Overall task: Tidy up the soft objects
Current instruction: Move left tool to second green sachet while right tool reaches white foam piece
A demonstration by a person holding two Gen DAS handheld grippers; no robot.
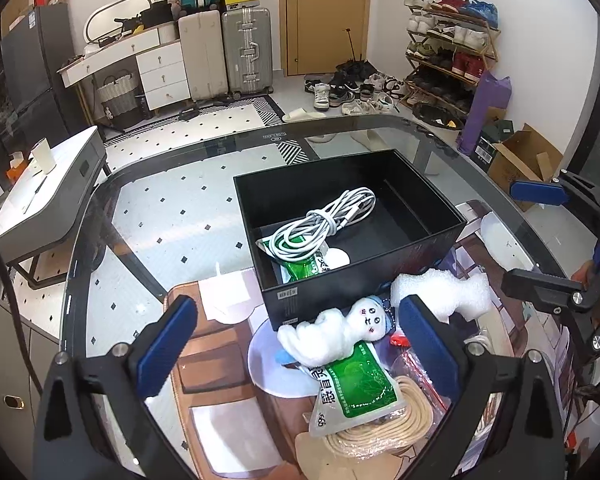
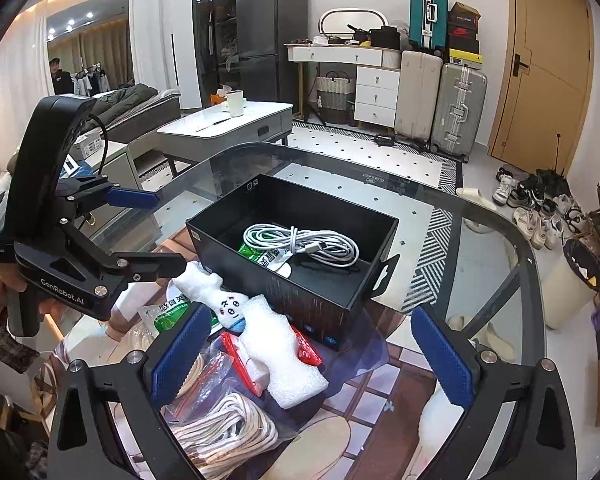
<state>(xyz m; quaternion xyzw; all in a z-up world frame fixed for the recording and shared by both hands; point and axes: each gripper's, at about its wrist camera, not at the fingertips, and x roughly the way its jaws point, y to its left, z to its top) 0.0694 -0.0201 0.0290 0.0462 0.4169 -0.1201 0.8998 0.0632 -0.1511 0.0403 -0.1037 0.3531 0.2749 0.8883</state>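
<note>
A black box stands on the glass table and holds a coiled white cable over a green packet. In front of it lie a white plush doll, a white foam piece, a second green packet and a bagged cream rope. My left gripper is open, jaws wide around the doll and packet. My right gripper is open above the foam, empty.
A red-edged plastic bag lies under the foam. A patterned mat covers the near table. The rounded glass table edge runs left and far. A low white table, suitcases and shoes stand on the floor beyond.
</note>
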